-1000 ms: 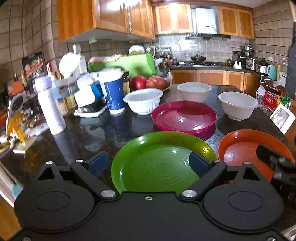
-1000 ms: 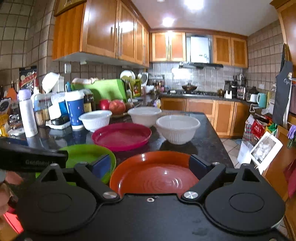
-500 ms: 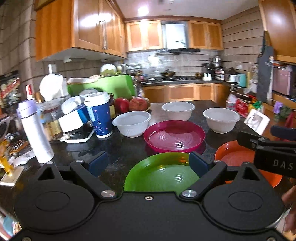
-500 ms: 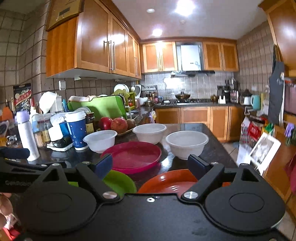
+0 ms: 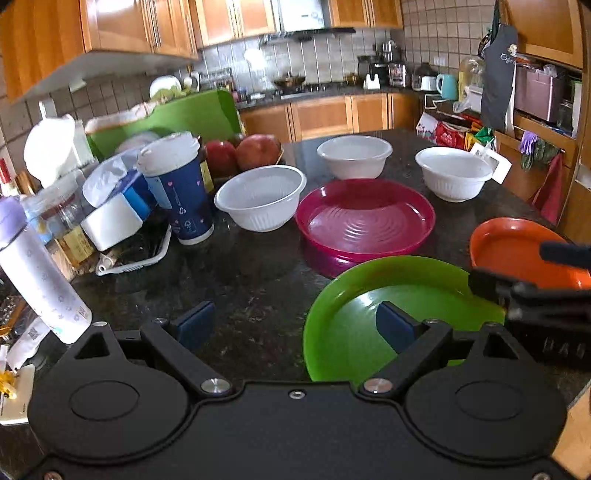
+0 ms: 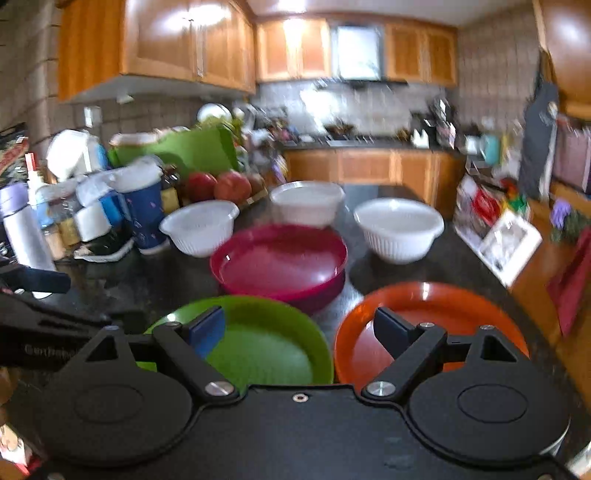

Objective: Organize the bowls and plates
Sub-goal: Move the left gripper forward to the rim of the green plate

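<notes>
Green plate point(image 5: 369, 295) lies flat on the dark counter point(image 5: 240, 273), directly ahead of and just right of the left gripper point(image 5: 295, 321), whose jaws stand open and empty with the right finger over the plate's near rim. Orange plate point(image 6: 436, 306) lies ahead of the right gripper point(image 6: 299, 328), likewise open and empty. Judged nearest: left to green, right to orange; the magenta plate point(image 5: 364, 218) and three white bowls lie beyond.

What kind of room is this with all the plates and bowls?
It looks like a home kitchen. There are wooden wall cabinets, a stove with a pan under a range hood, and a dark stone counter with plates and bowls on it.
</notes>
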### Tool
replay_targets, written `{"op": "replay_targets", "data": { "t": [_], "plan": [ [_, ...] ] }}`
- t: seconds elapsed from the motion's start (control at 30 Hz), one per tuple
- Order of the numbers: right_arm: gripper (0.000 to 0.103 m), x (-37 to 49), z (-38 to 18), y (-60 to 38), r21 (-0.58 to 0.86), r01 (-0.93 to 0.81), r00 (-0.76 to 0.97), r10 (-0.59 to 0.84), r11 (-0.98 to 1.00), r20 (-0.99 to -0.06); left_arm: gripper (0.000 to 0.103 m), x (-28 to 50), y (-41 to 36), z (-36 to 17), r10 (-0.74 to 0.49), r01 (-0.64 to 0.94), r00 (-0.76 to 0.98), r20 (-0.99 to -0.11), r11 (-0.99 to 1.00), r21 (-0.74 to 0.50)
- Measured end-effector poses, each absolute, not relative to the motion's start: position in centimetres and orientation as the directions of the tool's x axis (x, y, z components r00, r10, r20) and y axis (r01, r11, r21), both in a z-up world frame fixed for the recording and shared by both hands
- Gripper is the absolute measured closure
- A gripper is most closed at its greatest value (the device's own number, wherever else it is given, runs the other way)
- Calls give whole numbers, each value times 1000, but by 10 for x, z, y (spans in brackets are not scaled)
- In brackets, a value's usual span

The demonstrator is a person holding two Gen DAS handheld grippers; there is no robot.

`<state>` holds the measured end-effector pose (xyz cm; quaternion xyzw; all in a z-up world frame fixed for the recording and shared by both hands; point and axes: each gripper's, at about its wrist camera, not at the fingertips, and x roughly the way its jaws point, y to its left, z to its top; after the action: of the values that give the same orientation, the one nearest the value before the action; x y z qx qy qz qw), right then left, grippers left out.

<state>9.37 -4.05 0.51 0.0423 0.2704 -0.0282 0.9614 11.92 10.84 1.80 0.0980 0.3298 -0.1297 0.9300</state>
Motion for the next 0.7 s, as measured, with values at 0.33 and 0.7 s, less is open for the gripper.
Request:
{"op": "replay_targets", "data": {
  "t": [0.33,0.7],
  "plan": [
    [12,102,8,-24,76,159,798,-82,984,-597,10,145,126,19,-225,322,625,-747,947,-16],
    [13,103,7,-25,93,199,746,-89,976,-660,10,151,134,15,-219,331,571,-791,943,-22]
  ]
}}
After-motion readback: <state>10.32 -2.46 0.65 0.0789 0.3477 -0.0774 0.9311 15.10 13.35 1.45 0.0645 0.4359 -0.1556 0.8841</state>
